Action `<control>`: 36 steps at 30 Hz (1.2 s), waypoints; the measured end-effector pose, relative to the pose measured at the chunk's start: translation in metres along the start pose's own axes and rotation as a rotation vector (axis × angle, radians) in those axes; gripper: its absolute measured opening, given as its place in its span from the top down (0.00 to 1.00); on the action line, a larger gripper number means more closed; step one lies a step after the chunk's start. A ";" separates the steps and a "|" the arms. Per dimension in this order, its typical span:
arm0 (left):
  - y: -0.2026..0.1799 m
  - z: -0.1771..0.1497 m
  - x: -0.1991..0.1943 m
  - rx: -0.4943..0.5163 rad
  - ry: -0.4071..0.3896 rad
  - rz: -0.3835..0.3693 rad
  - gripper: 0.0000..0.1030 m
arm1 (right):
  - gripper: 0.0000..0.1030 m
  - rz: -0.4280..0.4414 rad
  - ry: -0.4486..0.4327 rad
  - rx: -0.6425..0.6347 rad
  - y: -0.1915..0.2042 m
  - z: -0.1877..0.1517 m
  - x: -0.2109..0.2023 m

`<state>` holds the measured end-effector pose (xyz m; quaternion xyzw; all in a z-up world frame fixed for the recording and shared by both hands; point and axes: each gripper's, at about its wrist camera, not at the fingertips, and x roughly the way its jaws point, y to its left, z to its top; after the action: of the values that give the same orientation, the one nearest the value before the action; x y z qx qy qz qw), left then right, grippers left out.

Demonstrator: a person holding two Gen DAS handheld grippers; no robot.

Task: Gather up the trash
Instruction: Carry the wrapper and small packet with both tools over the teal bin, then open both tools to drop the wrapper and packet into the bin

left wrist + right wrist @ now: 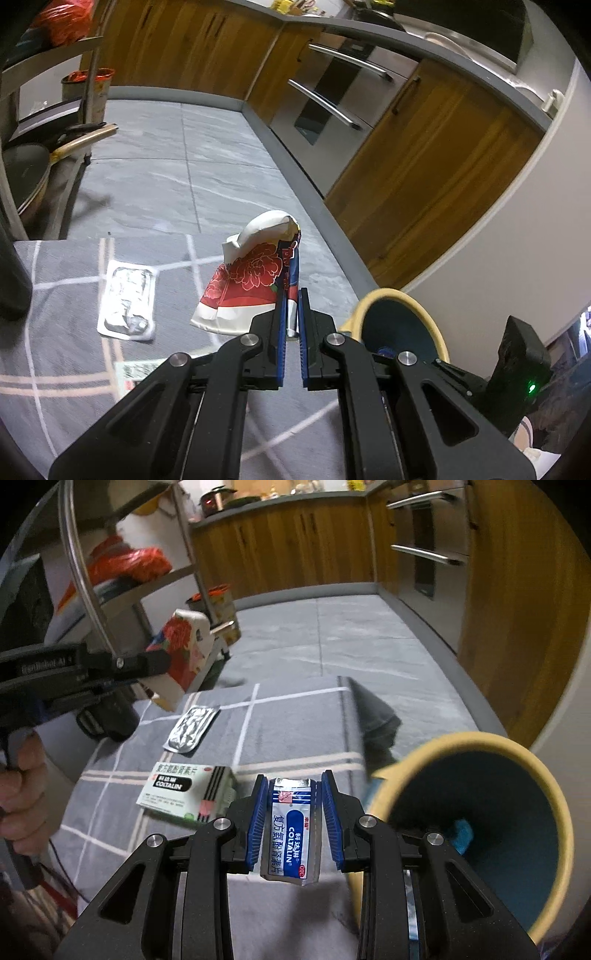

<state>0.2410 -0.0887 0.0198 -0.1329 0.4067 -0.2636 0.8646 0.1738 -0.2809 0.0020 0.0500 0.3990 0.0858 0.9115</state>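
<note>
Left tongs (291, 321) clamped on the crumpled red-and-white floral paper wrapper (255, 280), lifted at centre frame; its gripped edge is hidden between the blue pads.

Right tongs (293, 808) pinch the blue-and-white COLTALIN foil sachet (290, 834) at lower centre; I can't see its far side.

Yellow-rimmed bin with blue inside (476, 834) sits lower right, cut off by the frame edge; a blue item inside is too blurred to identify.

On the grey checked tablecloth (295, 723): silver foil blister pack (192, 729) and green-white COLTALIN medicine box (184, 792), its right end behind the tongs.
</note>
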 end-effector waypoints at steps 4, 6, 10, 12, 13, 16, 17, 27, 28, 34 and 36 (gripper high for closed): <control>-0.025 -0.010 0.003 0.040 0.015 -0.009 0.95 | 0.70 -0.017 -0.027 0.034 -0.017 -0.007 -0.024; -0.039 -0.014 0.006 0.063 0.024 -0.015 0.95 | 0.70 -0.025 -0.039 0.051 -0.026 -0.010 -0.036; -0.061 -0.025 0.006 0.104 0.040 -0.025 0.95 | 0.70 -0.042 -0.068 0.093 -0.044 -0.018 -0.059; -0.071 -0.032 0.007 0.117 0.052 -0.037 0.95 | 0.70 -0.052 -0.082 0.109 -0.053 -0.021 -0.069; -0.075 -0.036 0.008 0.122 0.056 -0.043 0.95 | 0.70 -0.056 -0.086 0.114 -0.057 -0.022 -0.072; -0.092 -0.047 0.010 0.149 0.071 -0.061 0.95 | 0.70 -0.071 -0.096 0.147 -0.072 -0.029 -0.082; -0.099 -0.052 0.011 0.161 0.077 -0.068 0.95 | 0.70 -0.074 -0.098 0.158 -0.076 -0.030 -0.084; -0.138 -0.076 0.033 0.217 0.130 -0.128 0.95 | 0.70 -0.102 -0.116 0.235 -0.115 -0.044 -0.100; -0.142 -0.078 0.037 0.222 0.139 -0.144 0.95 | 0.70 -0.102 -0.117 0.243 -0.118 -0.045 -0.101; -0.162 -0.092 0.059 0.241 0.197 -0.209 0.95 | 0.70 -0.104 -0.113 0.295 -0.138 -0.053 -0.102; -0.167 -0.098 0.064 0.243 0.219 -0.221 0.95 | 0.70 -0.102 -0.112 0.310 -0.142 -0.054 -0.101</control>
<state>0.1417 -0.2644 -0.0087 -0.0420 0.4463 -0.4169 0.7907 0.0832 -0.4388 0.0156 0.1743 0.3580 -0.0258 0.9169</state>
